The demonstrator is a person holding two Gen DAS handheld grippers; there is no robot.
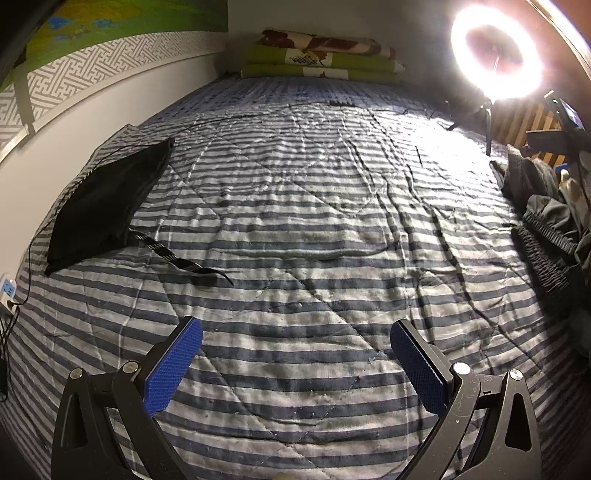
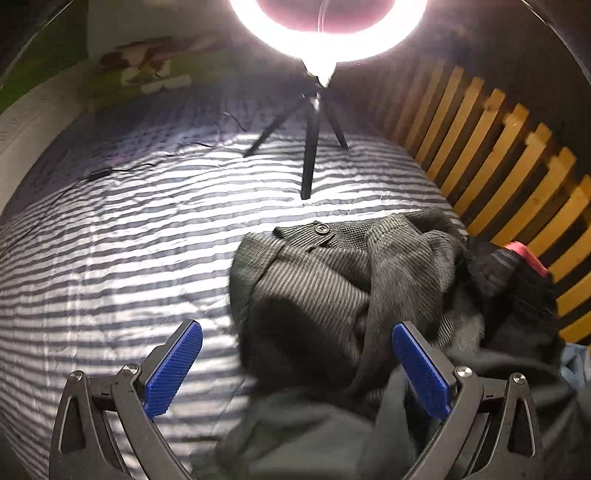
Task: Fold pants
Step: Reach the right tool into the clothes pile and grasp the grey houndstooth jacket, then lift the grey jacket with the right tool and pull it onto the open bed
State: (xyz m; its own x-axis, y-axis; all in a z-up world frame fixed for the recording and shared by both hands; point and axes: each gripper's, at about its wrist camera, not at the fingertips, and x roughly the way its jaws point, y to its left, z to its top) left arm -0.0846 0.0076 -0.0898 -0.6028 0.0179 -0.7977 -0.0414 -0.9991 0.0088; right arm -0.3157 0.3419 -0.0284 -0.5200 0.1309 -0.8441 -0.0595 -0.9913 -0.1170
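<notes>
Pants (image 2: 314, 280), grey and ribbed with a button at the waistband, are heaped crumpled at the right side of the striped quilt (image 1: 295, 221), on top of a pile of other clothes (image 2: 509, 295) beside the slatted bed frame (image 2: 517, 155). The right gripper (image 2: 297, 363) is held low over this heap with its jaws spread wide and nothing between them, apparently so that a piece can be picked out. The left gripper (image 1: 295, 363) is kept over bare quilt, jaws likewise released and empty, where room is left for spreading. A black folded garment (image 1: 107, 199) is set aside near the wall, seemingly finished. A ring light (image 2: 325, 33) on a tripod is stood on the bed to light the work.
</notes>
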